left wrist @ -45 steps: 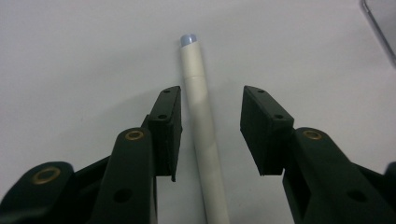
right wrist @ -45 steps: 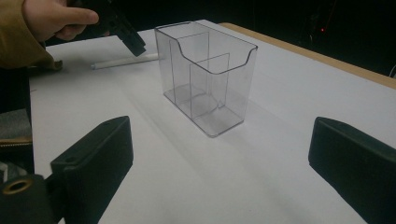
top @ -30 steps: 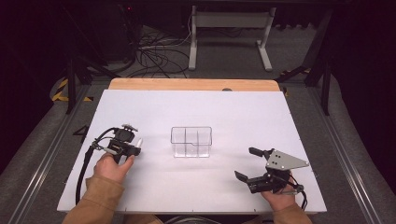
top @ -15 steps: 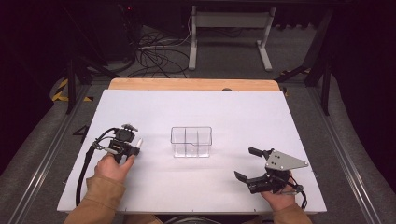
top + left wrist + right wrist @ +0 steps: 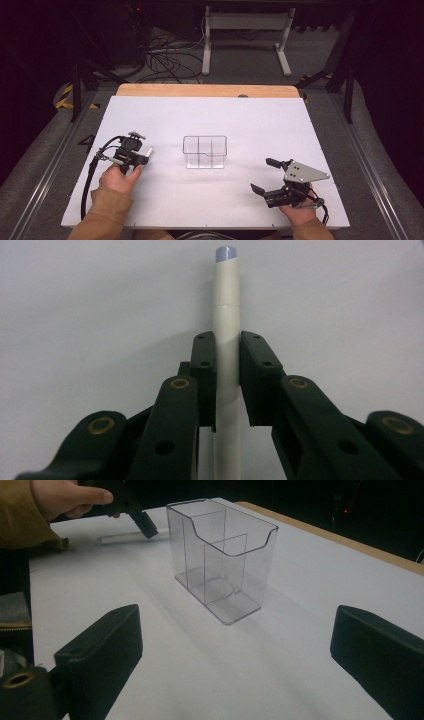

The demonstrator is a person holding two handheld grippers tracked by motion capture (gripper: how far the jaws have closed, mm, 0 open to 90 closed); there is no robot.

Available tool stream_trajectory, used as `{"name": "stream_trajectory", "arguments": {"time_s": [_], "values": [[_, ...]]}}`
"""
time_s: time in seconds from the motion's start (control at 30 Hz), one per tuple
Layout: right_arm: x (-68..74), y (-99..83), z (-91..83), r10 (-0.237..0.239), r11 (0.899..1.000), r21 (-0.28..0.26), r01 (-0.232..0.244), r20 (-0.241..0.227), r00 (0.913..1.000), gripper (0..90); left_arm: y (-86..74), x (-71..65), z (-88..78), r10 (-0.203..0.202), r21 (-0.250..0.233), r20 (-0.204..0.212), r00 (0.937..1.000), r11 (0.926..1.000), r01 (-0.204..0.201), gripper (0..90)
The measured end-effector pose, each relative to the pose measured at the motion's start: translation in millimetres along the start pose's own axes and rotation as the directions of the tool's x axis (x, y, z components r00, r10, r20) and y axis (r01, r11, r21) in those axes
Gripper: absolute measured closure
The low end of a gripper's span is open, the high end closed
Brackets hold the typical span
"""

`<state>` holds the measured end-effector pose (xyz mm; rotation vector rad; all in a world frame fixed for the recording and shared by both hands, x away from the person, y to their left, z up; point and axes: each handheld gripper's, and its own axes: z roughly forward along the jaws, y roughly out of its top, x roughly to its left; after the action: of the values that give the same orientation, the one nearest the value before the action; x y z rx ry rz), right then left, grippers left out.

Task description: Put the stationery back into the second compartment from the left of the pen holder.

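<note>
Though smooth, round white marker (image 5: 226,340) between left gripper (image 5: 227,347) jaws w/ flat pads.

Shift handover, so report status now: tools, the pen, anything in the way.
Left tool shut on white pen, flat on table. Right tool open, empty. Clear box mid-table, path clear.

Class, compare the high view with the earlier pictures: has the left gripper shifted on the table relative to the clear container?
No. The left gripper sits at the same spot left of the clear container; only its jaws have just been closing on the white pen.
</note>
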<state>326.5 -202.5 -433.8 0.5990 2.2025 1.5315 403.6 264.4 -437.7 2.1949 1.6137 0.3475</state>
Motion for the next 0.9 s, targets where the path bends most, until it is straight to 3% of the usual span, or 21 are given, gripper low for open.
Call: {"name": "stream_trajectory", "arguments": {"time_s": [0.2,0.4,0.53,0.77,0.9], "values": [[0.2,-0.1,0.4,0.000,1.000,0.002,0.000,-0.001,1.0000,6.8,-2.9,1.0,-13.4,0.011,-0.104,0.016,0.9998,0.9945,-0.010,78.1],[0.3,-0.5,1.3,0.000,1.000,0.006,0.000,-0.003,1.0000,6.8,-5.4,2.9,-31.0,0.036,-0.226,0.040,0.9986,0.9739,-0.026,78.1],[0.4,-0.5,1.0,0.001,1.000,0.005,-0.001,-0.005,1.0000,6.8,-8.4,2.5,-41.1,0.070,-0.307,0.047,0.9964,0.9501,-0.053,78.1],[0.8,-0.5,1.5,-0.001,1.000,0.002,0.001,-0.006,1.0000,6.8,-12.1,2.8,-56.0,0.090,-0.428,0.107,0.9902,0.9031,-0.036,78.1],[0.9,-0.6,1.6,-0.002,1.000,0.003,0.002,-0.005,1.0000,6.8,-15.1,4.5,-63.4,0.124,-0.506,0.148,0.9812,0.8621,-0.032,78.1]]}}
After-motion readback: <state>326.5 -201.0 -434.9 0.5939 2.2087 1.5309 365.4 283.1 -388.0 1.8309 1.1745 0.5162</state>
